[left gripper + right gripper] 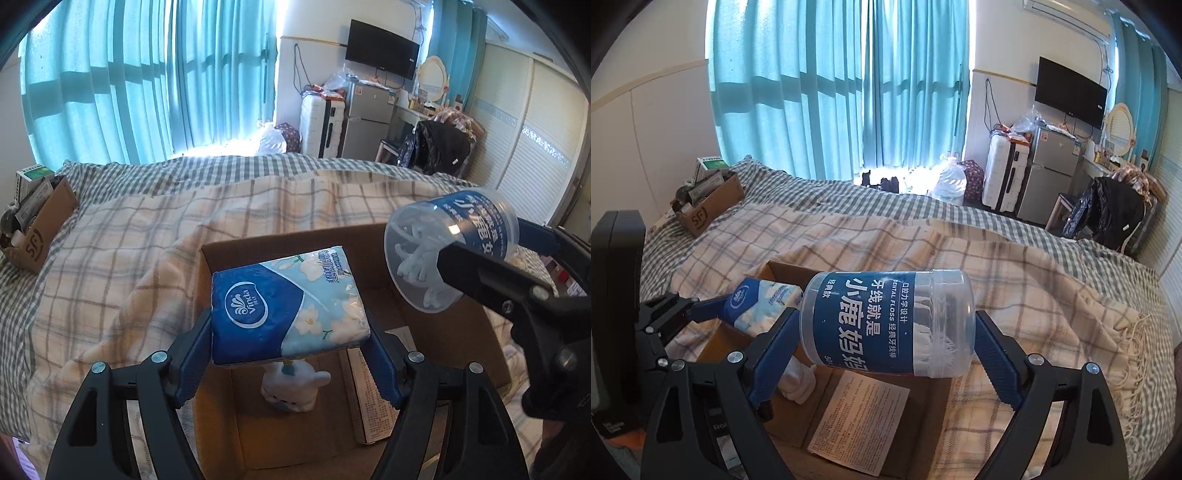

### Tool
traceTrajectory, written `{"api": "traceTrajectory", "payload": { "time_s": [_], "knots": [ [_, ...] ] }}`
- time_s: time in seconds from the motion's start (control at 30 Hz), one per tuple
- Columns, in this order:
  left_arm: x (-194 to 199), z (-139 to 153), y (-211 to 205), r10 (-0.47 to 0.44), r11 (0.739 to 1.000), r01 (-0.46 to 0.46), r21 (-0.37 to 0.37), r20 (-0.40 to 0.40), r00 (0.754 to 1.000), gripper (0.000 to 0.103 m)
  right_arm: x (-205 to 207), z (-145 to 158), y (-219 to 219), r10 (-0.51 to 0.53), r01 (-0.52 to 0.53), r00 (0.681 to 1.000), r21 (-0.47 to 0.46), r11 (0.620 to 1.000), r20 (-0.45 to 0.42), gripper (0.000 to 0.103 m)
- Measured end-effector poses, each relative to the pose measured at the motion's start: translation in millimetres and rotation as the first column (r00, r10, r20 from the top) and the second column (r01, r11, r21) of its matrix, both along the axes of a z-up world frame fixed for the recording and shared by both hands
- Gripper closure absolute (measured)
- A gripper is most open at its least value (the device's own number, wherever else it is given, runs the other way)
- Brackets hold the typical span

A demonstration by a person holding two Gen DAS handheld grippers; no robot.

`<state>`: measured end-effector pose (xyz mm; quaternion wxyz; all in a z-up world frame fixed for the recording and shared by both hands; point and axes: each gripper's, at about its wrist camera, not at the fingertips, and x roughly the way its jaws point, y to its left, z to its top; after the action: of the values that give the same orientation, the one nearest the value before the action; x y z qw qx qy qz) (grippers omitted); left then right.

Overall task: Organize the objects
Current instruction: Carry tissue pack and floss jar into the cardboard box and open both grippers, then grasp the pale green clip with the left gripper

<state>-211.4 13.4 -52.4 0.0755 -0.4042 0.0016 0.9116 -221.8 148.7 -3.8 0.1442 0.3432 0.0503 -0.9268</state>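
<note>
My left gripper (291, 343) is shut on a blue and white tissue pack (288, 306), held above an open cardboard box (280, 243) on the bed. The pack (764, 299) and the left gripper (720, 306) also show at the left of the right wrist view. My right gripper (886, 343) is shut on a clear floss-pick jar (882, 321) with a blue label, lying sideways between the pads over the same box (775, 271). In the left wrist view the jar (450, 251) hangs at the right. Inside the box lie a white plush toy (291, 387) and a printed flat box (369, 398).
A checked blanket (129, 251) covers the bed. A smaller cardboard box (37, 229) full of items sits at the far left by the wall. Beyond the bed stand teal curtains (831, 92), a suitcase (1001, 170), a small fridge (1049, 173) and a chair with clothes (1108, 210).
</note>
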Motion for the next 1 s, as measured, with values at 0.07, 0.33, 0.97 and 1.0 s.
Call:
{"api": "traceTrajectory", "payload": {
  "time_s": [0.07,0.33,0.97,1.0],
  "knots": [
    [1.0,-1.6,-0.2,-0.007,1.0,0.007,0.007,0.011,1.0,0.027,0.6,1.3,1.7,0.004,-0.004,1.0,-0.023,1.0,0.006,0.012],
    [9.6,11.0,-3.1,0.022,1.0,-0.022,-0.005,0.004,1.0,0.009,9.6,18.3,-2.2,-0.015,0.015,1.0,-0.051,0.999,-0.008,0.008],
    [126.2,107.8,-63.7,0.143,0.989,-0.145,-0.016,-0.104,0.984,0.007,144.4,128.7,3.6,-0.021,0.028,0.99,0.043,0.999,-0.142,0.0],
    [131.6,109.1,-65.6,0.149,0.988,-0.151,-0.011,-0.107,0.983,0.007,152.0,130.6,2.3,-0.02,0.028,0.989,0.05,0.998,-0.148,0.0]
  ]
}}
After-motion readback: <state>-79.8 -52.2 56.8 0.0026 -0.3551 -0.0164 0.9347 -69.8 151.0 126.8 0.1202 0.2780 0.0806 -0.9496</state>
